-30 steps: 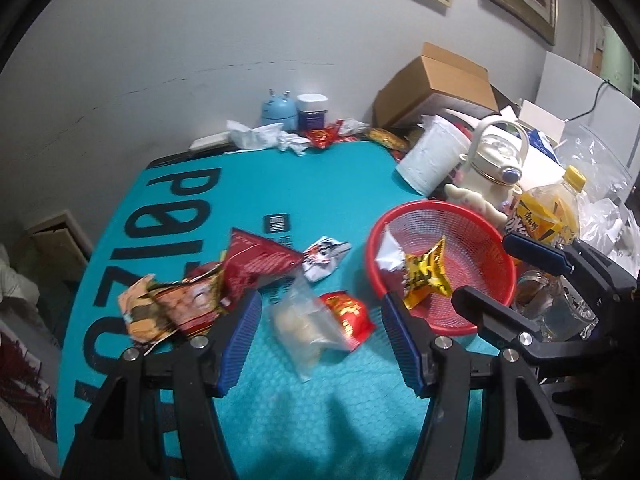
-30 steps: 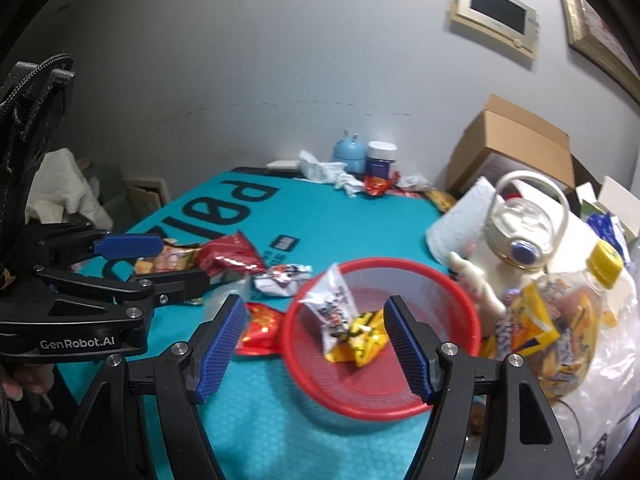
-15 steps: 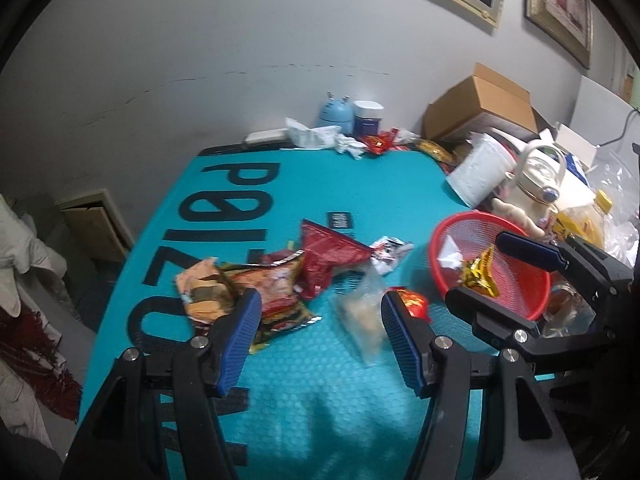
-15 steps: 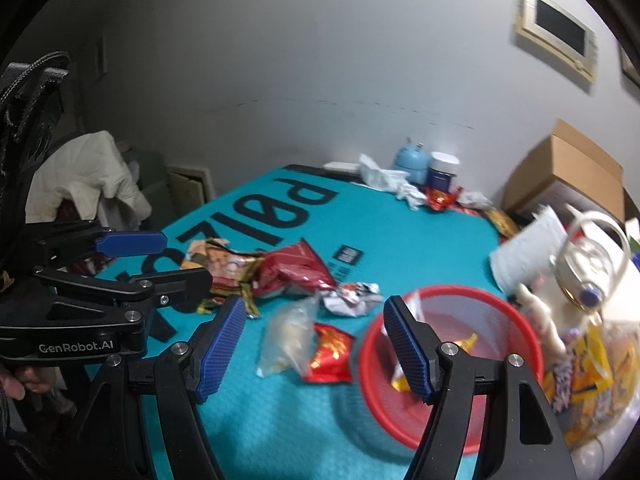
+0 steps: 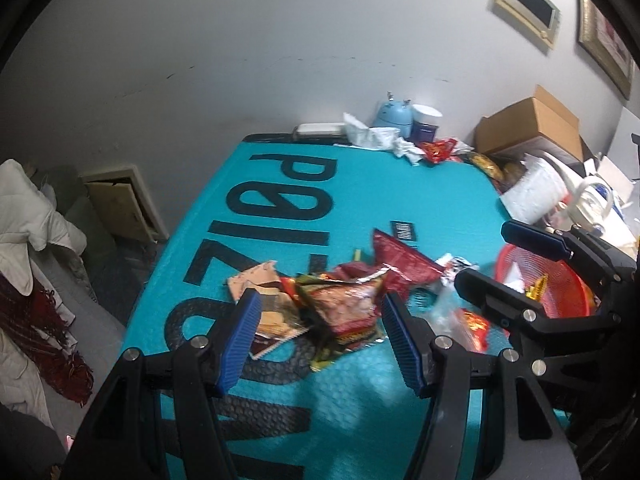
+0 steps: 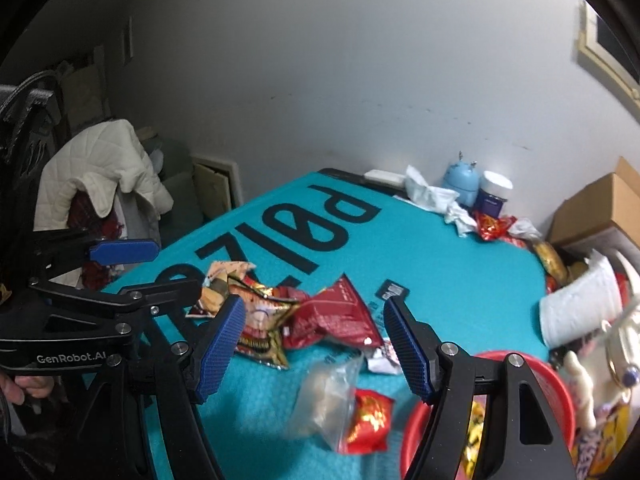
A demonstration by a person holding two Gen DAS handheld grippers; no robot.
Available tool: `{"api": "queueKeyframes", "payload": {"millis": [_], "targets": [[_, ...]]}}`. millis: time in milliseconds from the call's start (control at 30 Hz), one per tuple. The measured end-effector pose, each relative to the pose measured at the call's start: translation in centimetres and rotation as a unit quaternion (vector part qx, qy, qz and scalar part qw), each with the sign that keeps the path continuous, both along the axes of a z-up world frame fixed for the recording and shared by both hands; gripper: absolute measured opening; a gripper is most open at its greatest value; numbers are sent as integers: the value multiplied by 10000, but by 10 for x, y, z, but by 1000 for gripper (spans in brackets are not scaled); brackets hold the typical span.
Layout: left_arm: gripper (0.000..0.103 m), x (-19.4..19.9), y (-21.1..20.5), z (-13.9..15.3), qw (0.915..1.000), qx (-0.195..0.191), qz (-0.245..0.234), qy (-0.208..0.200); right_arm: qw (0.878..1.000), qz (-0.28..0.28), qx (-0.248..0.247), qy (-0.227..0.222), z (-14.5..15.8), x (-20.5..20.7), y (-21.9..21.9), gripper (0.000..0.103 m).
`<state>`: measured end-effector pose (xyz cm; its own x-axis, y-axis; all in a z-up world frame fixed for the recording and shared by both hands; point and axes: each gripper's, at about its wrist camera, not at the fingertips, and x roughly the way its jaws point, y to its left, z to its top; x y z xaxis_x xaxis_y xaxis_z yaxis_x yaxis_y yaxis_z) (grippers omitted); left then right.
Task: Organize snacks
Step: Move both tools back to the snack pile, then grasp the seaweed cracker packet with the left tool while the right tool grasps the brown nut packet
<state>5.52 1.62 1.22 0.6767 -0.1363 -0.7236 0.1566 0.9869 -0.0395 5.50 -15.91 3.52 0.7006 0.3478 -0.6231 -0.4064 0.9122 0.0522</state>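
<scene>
A heap of snack packets lies mid-table on the teal mat (image 5: 360,184): a crinkled red-gold packet (image 5: 348,304), a dark red packet (image 5: 400,260) and a tan packet (image 5: 256,280). My left gripper (image 5: 320,332) hovers open just short of this heap, nothing between its blue pads. Right of it my right gripper (image 6: 312,332) is also open and empty, above the dark red packet (image 6: 336,312). A clear bag (image 6: 328,392) and a small red packet (image 6: 370,420) lie near the red basket (image 6: 552,384), which holds a yellow packet (image 5: 536,286).
A cardboard box (image 5: 532,124), paper towel roll (image 6: 576,312), white jug (image 5: 592,200), blue gadget (image 5: 394,114), jar and crumpled tissues crowd the table's back and right. The table's left edge drops to a chair with a white jacket (image 6: 96,160).
Both grippers have swung left, away from the red basket and towards the snack heap. The basket has slid to the right edge of both views. Jaw widths are unchanged.
</scene>
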Motion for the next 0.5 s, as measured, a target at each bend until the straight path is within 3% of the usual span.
{"api": "queueKeyframes", "payload": {"millis": [267, 500], "targets": [[61, 25, 23, -15, 9997, 84, 204, 144, 9995, 30, 20, 307, -15, 30, 18, 72], [61, 41, 39, -46, 9980, -39, 324, 538, 9973, 266, 48, 687, -40, 41, 37, 72]]}}
